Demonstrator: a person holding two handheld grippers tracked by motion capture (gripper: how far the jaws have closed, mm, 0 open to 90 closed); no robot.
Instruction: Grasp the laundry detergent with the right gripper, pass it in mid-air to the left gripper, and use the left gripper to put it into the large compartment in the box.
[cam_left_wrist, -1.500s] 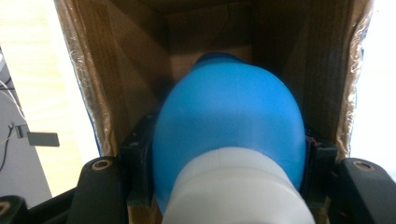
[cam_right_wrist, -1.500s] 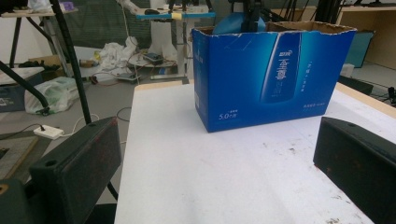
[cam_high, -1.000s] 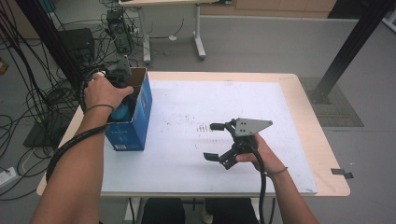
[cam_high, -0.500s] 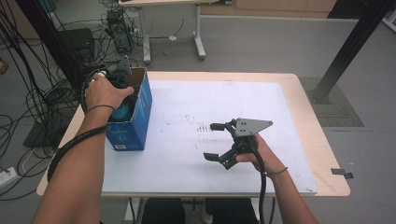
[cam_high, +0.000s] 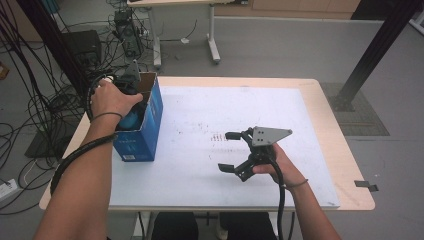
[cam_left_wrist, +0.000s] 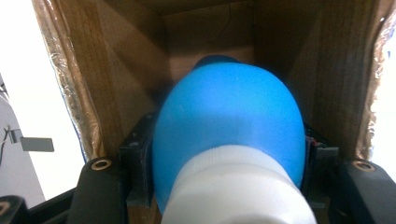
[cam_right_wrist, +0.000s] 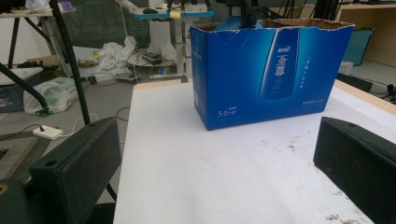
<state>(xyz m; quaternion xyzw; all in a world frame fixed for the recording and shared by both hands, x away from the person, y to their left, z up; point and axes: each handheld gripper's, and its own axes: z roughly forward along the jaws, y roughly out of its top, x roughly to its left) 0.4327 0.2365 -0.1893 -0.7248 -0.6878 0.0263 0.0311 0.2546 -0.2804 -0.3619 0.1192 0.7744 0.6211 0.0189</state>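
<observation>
1. My table (cam_high: 345, 165) carries a white sheet (cam_high: 210, 110), speckled with small dark marks near its middle.
2. Black cables (cam_high: 45, 107) tangle on the floor left of it.
3. Another desk's legs (cam_high: 212, 37) stand behind.

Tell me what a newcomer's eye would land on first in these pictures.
First, the blue box standing open-topped at the left edge of the white table, with the left gripper reaching down into it. Inside, its jaws are clamped on a blue bottle with a white cap. The right gripper rests open on the table's near right part, holding nothing.
</observation>
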